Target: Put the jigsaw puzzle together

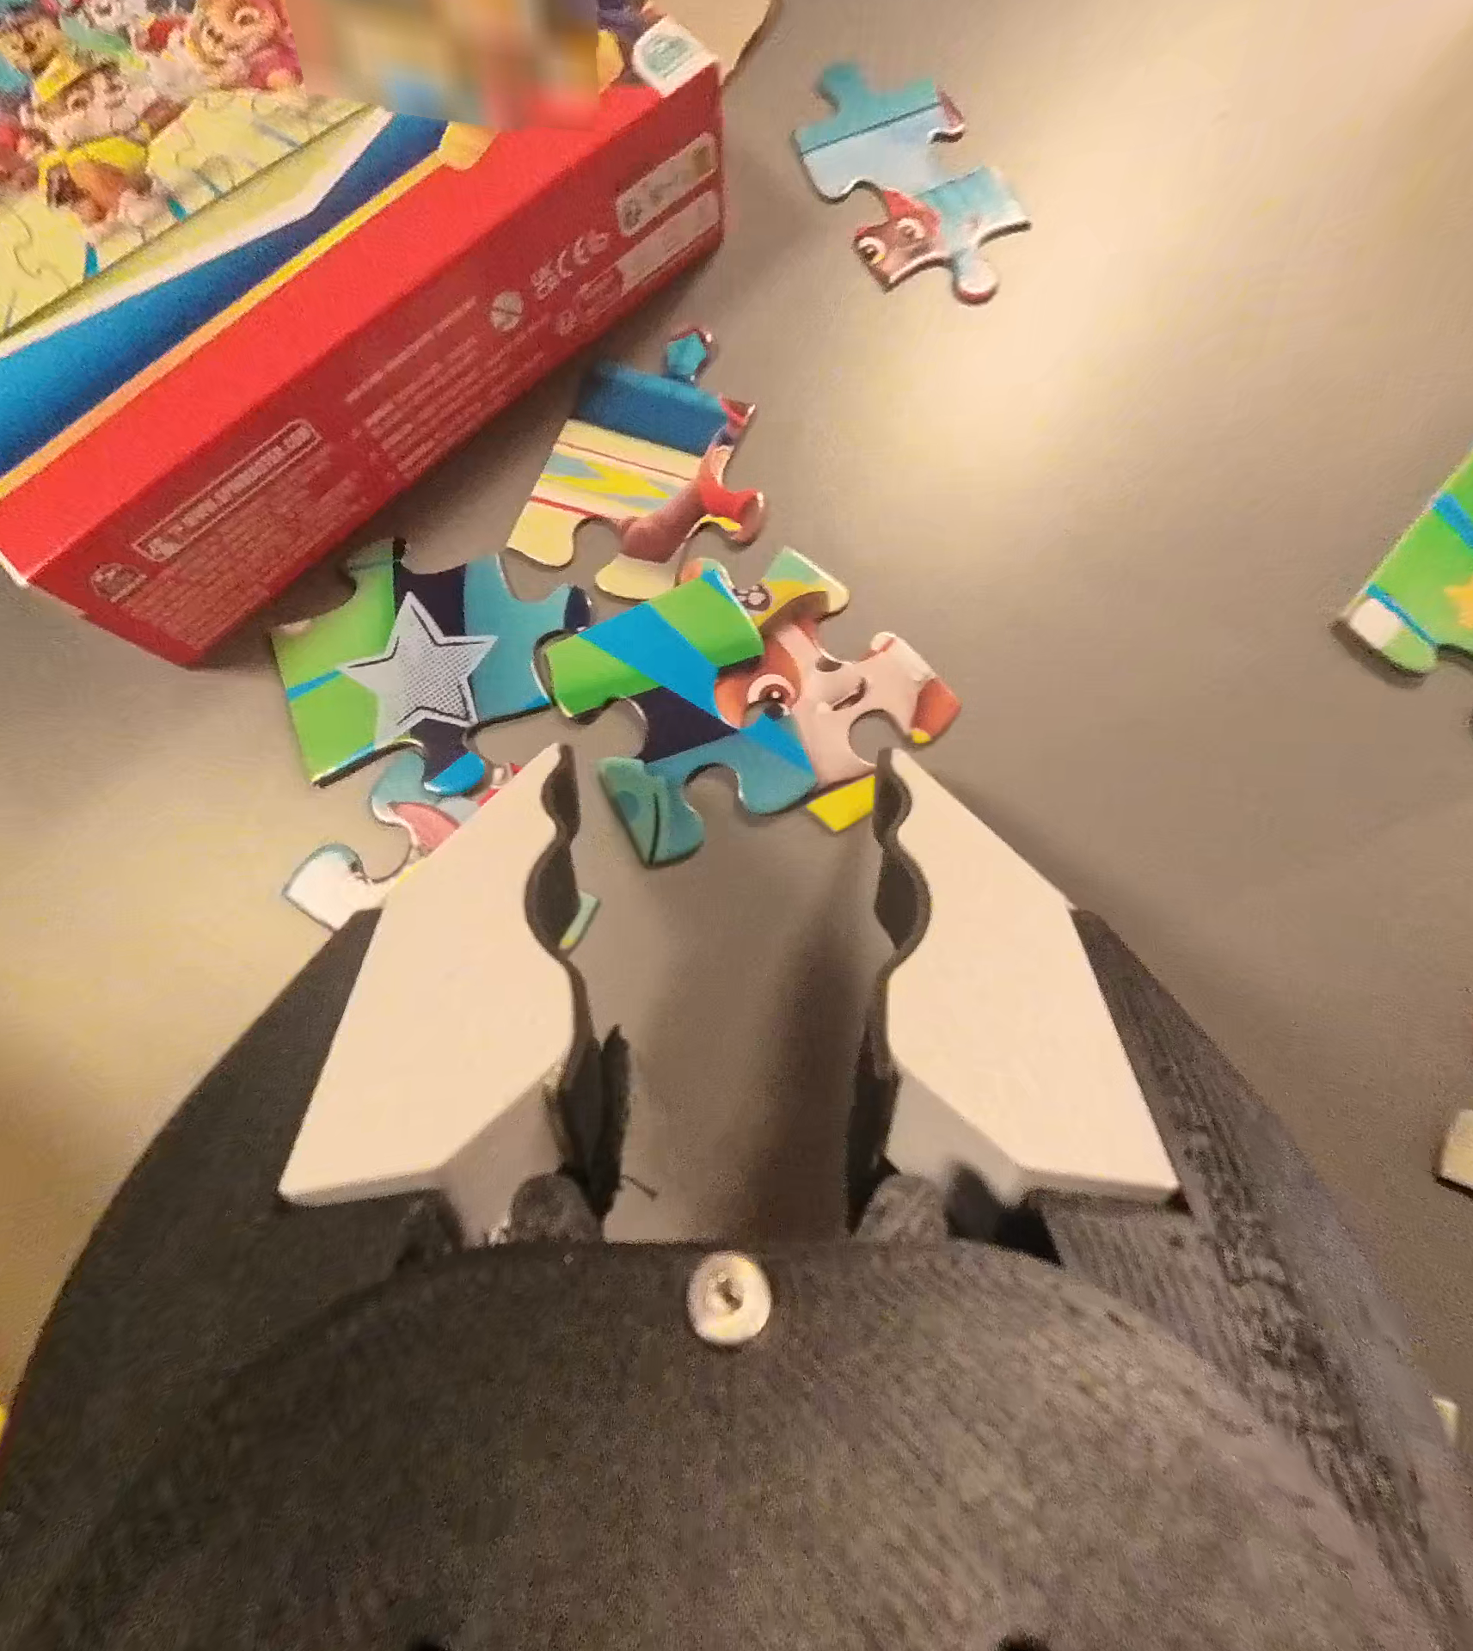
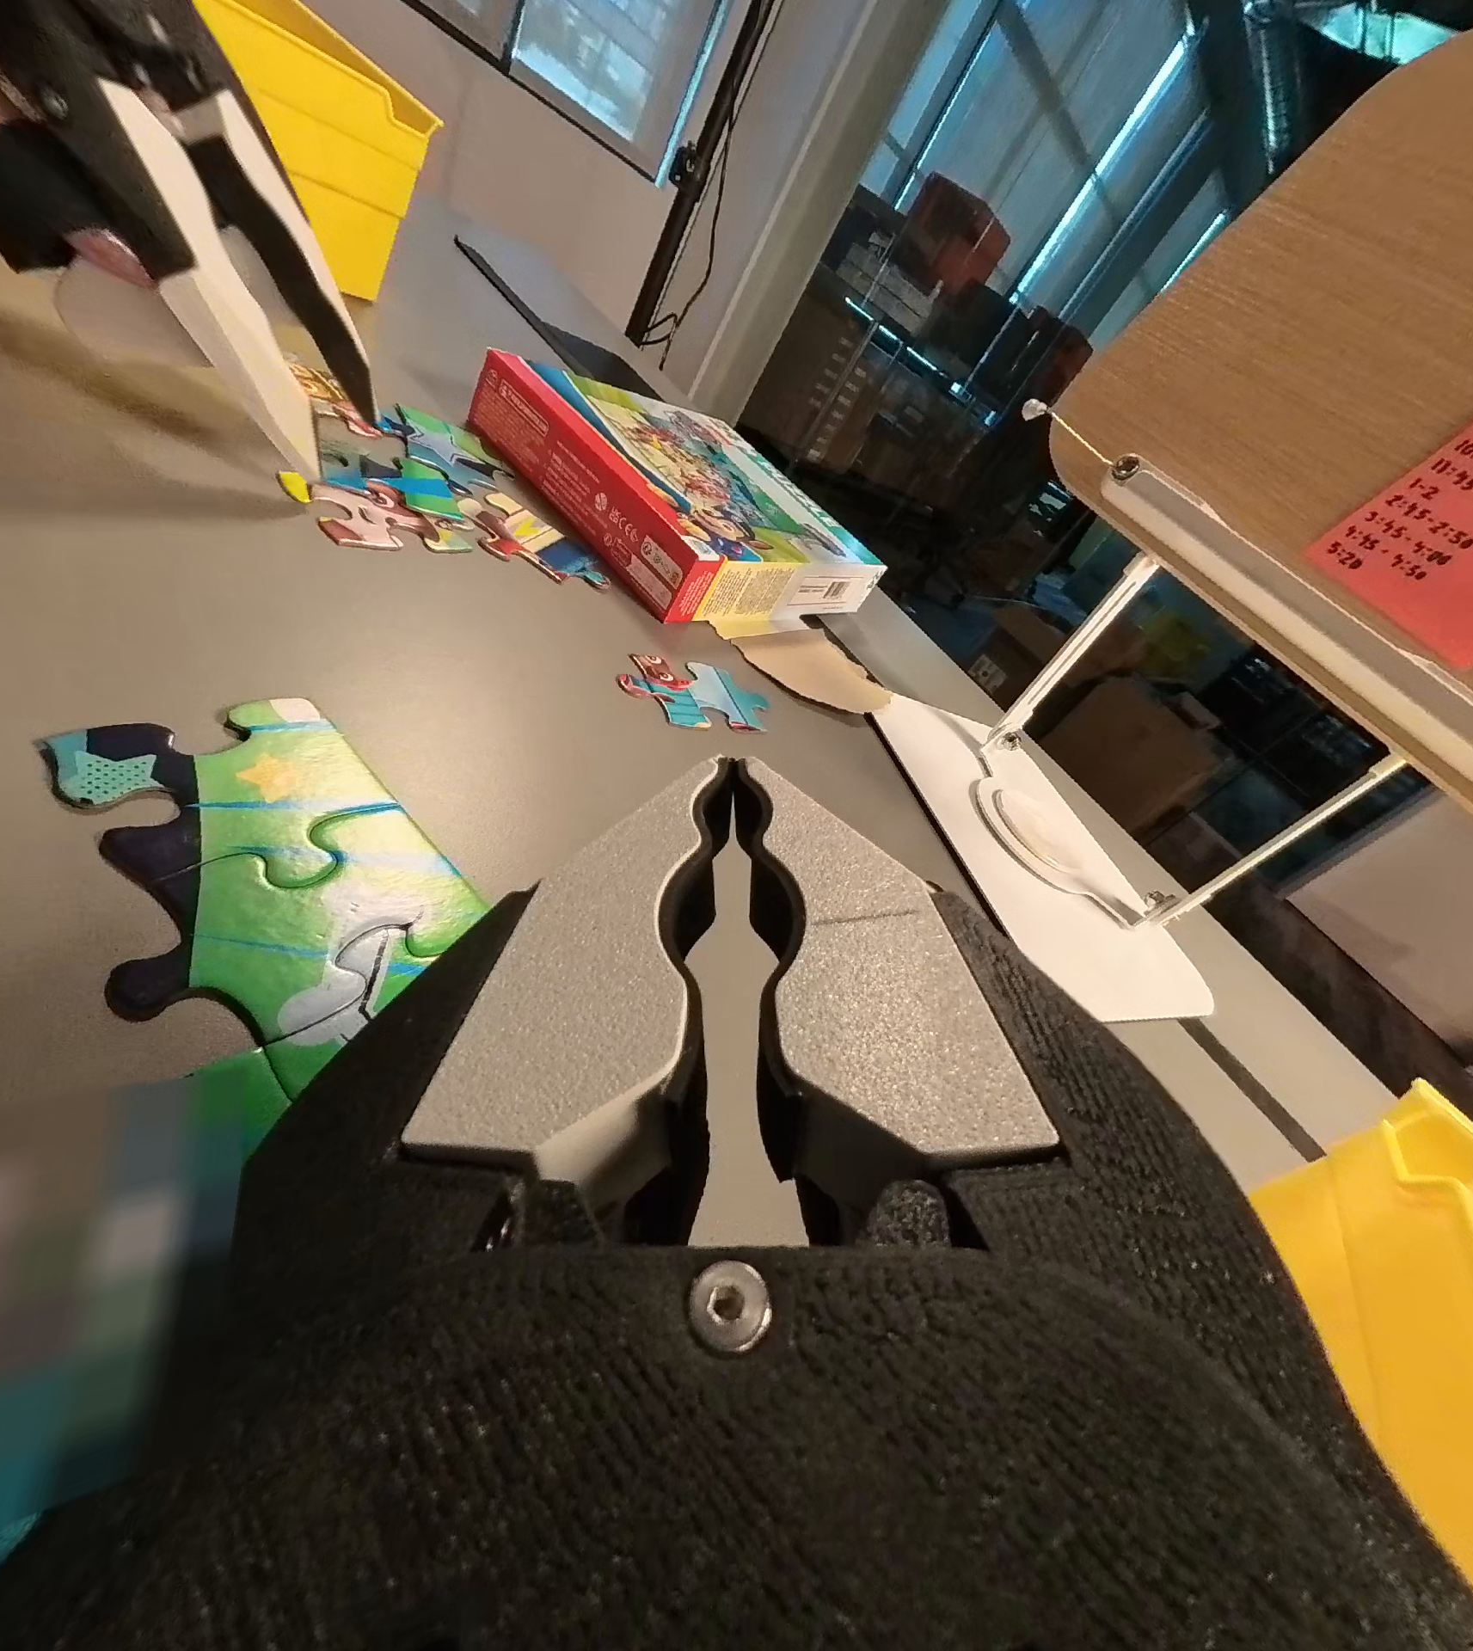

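Puzzle pieces lie scattered on the grey counter (image 1: pixel 1161 447) beside the red puzzle box (image 1: pixel 339 429), most of them in a loose overlapping heap right at the box's long side, as if tipped out of it

Left gripper (image 1: pixel 724 759) hangs over that heap, fingers spread wide with nothing between them; the dog-face piece (image 1: pixel 750 697) lies flat on the counter just beyond the fingertips, no pad touching it. Star piece (image 1: pixel 393 661) sits between the dog-face piece and the box, its corner tucked against the box edge. Striped piece (image 1: pixel 634 482) lies behind those two, still next to the box. One blue piece (image 1: pixel 911 179) lies alone, well apart from the heap, off the box's short end

Right gripper (image 2: pixel 732 768) has its fingers closed tip to tip on nothing, held above bare counter on the near side of the box; the lone blue piece is the closest thing ahead of it. Joined green section (image 2: pixel 268 875) lies flat to the left of this gripper, well apart from the box, looks like the assembled part kept separate from loose pieces

Hard to make out: a pink-eared piece (image 1: pixel 420 813) is half under the left finger (image 1: pixel 482 893); the green section is cut off by the right gripper body; yellow bin (image 2: pixel 339 134) beyond the box only partly in frame; torn cardboard flap (image 2: pixel 813 679) at the box end, its shape unclear
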The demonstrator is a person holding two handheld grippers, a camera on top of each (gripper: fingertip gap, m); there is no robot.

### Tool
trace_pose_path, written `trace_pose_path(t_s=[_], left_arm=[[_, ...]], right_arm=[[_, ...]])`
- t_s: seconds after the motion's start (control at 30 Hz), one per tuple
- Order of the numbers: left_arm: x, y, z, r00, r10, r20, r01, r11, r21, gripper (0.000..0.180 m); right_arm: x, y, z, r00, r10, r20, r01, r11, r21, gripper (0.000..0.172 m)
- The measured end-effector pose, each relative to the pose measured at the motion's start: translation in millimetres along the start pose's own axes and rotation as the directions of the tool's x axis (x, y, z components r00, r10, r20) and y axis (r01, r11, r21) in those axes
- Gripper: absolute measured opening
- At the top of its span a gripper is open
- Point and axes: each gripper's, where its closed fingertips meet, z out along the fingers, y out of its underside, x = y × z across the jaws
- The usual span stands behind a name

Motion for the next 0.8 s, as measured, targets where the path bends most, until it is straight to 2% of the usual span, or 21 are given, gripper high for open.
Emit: trace_pose_path(t_s=[0.1,0.3,0.8], left_arm=[[-2,3,7,1.0,-0.015,-0.008,0.015,1.0,-0.024,0.061],[0,1,9,0.998,-0.059,-0.033,0.058,0.998,-0.029,0.038],[19,27,-15,0.999,-0.044,-0.011,0.043,0.997,-0.07,0.038]], right_arm=[[0,0,0,1.0,0.008,0.003,-0.008,1.0,0.0,0.0],[0,0,0,1.0,0.007,0.004,-0.007,1.0,-0.001,0.0],[-1,1,1,1.0,0.003,0.008,-0.003,1.0,-0.005,0.0]])
